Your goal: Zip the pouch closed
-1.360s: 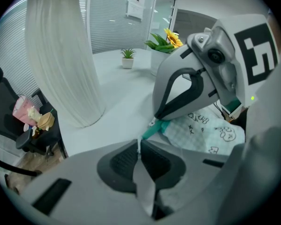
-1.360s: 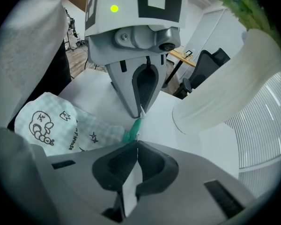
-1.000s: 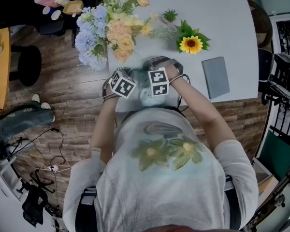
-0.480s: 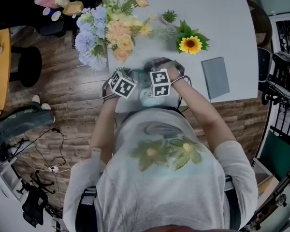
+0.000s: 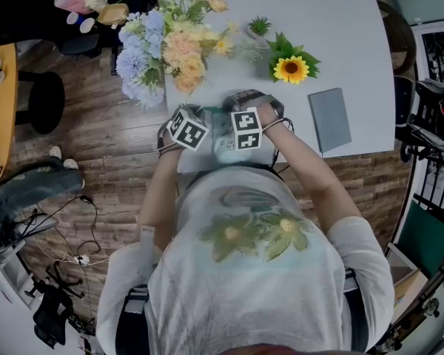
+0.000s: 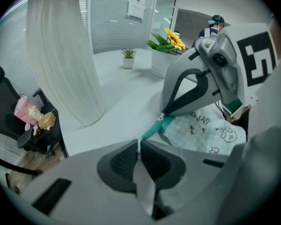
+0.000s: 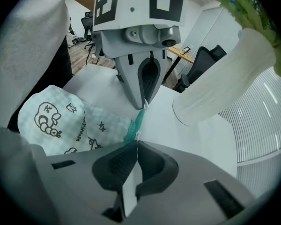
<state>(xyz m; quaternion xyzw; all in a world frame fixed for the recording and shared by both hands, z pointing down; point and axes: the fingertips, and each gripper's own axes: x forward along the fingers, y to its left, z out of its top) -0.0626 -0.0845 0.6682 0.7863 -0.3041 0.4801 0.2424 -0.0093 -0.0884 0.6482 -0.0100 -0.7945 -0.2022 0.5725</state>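
Nothing shifted since earlier frame. Left gripper (image 6: 138, 146) and right gripper (image 7: 136, 142) each clamped shut on teal zip strip (image 7: 138, 118) of mint checked fabric pouch (image 7: 61, 121), seen mid-frame at white tabletop (image 5: 340, 35) edge.

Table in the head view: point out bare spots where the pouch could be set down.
Widest bare patch: table top beyond the sunflower, toward the far right edge. A smaller one lies between sunflower and grey pad. Crowded: the bouquet at left, and the near edge, where the pouch sits.
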